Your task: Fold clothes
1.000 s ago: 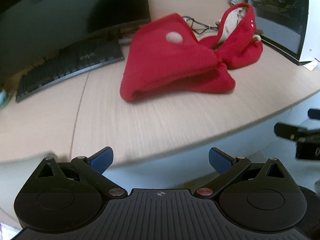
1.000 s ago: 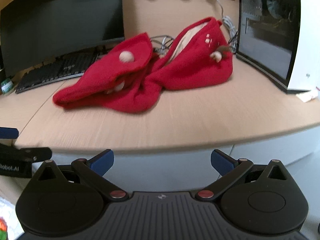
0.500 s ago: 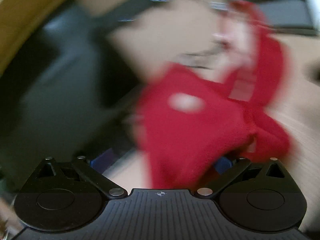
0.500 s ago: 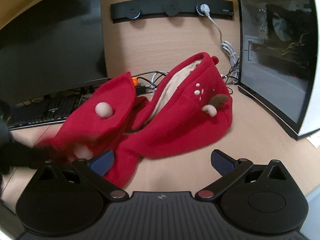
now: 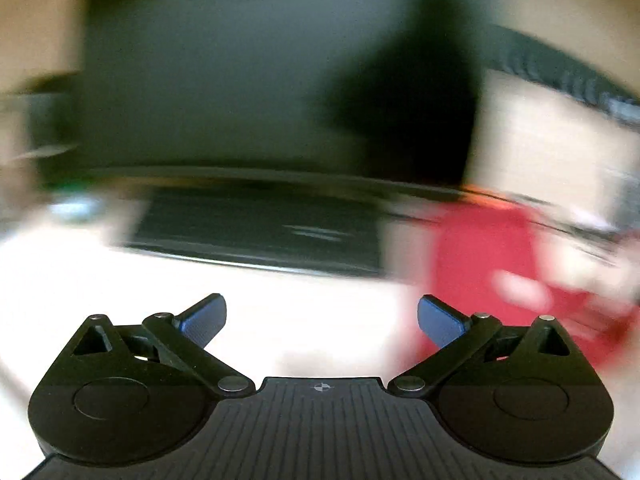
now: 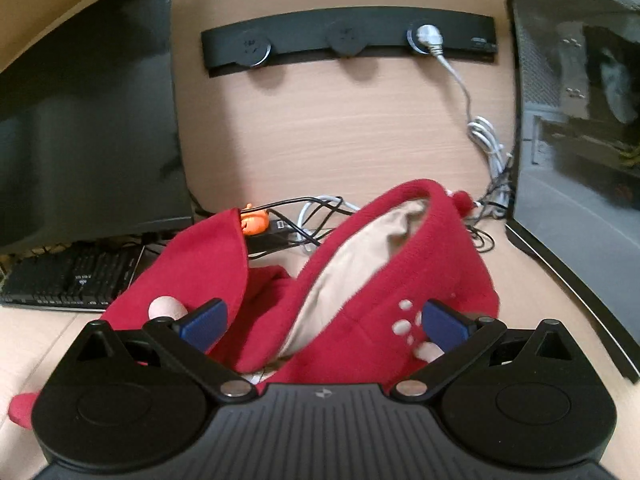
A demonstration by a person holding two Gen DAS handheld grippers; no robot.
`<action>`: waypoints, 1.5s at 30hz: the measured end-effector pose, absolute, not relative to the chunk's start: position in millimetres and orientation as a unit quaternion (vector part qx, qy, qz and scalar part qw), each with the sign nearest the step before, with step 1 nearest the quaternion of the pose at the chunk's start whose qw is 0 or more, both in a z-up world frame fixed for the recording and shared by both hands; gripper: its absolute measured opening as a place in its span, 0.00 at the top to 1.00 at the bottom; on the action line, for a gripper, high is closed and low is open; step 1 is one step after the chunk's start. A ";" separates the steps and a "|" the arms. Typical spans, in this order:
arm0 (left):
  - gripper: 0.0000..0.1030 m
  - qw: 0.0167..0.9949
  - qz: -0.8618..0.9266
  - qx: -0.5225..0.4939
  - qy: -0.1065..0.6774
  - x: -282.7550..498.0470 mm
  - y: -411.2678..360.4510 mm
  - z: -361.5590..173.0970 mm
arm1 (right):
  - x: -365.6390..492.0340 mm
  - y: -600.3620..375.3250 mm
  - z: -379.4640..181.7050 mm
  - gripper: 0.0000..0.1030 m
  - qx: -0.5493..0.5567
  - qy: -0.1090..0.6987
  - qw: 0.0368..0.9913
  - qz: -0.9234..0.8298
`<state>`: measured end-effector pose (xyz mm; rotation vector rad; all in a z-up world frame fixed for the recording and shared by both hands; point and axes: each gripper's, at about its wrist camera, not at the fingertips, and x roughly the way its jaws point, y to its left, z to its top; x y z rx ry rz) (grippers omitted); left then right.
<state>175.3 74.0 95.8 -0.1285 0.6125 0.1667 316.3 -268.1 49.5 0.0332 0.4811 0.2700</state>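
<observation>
A crumpled red fleece garment (image 6: 400,292) with a beige lining (image 6: 360,256) and white dots lies on the wooden desk (image 6: 532,292). My right gripper (image 6: 322,322) is open, its blue pads on either side of the garment's raised red edge, close over it. In the blurred left wrist view the garment (image 5: 488,256) is at the right. My left gripper (image 5: 322,318) is open and empty over bare desk, to the left of the garment.
A black keyboard (image 6: 68,276) and a dark monitor (image 6: 88,128) stand at the left; they also show in the left wrist view (image 5: 260,232). A PC case (image 6: 580,160) stands at the right. Cables (image 6: 308,216) and a wall power strip (image 6: 348,40) are behind the garment.
Both grippers have moved forward over the desk. The right one has closed in on the garment. The left one has swung left, so the garment has shifted to the right of its view.
</observation>
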 end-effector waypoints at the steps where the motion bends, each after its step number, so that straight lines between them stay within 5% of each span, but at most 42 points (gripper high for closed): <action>1: 0.00 0.951 0.037 -0.041 0.305 176.2 54.3 95.3 | 317.6 -267.9 49.9 0.00 0.010 0.235 0.963 0.131; 7: 0.00 0.927 -0.068 0.193 0.313 213.2 -62.3 55.4 | 324.1 -267.3 52.9 0.00 -0.029 0.215 0.969 0.117; 15: 0.00 0.853 -0.115 0.396 0.319 268.4 -117.1 12.5 | 360.4 -292.5 62.5 0.00 -0.083 0.205 0.973 0.064; 23: 0.00 0.876 -0.187 0.255 0.365 263.6 -120.1 60.1 | 413.6 -336.1 46.0 0.00 -0.130 0.303 0.944 0.013; 31: 0.00 0.828 -0.111 0.400 0.378 263.1 -116.0 -6.1 | 418.6 -340.8 29.5 0.00 -0.129 0.319 0.939 0.015; 37: 0.00 0.917 0.017 0.189 0.351 280.6 -31.8 38.6 | 397.1 -311.6 37.7 0.00 -0.134 0.316 0.939 0.021; 45: 0.00 0.909 -0.147 0.183 0.346 271.8 -40.1 23.4 | 366.4 -270.3 51.4 0.00 -0.142 0.312 0.939 0.030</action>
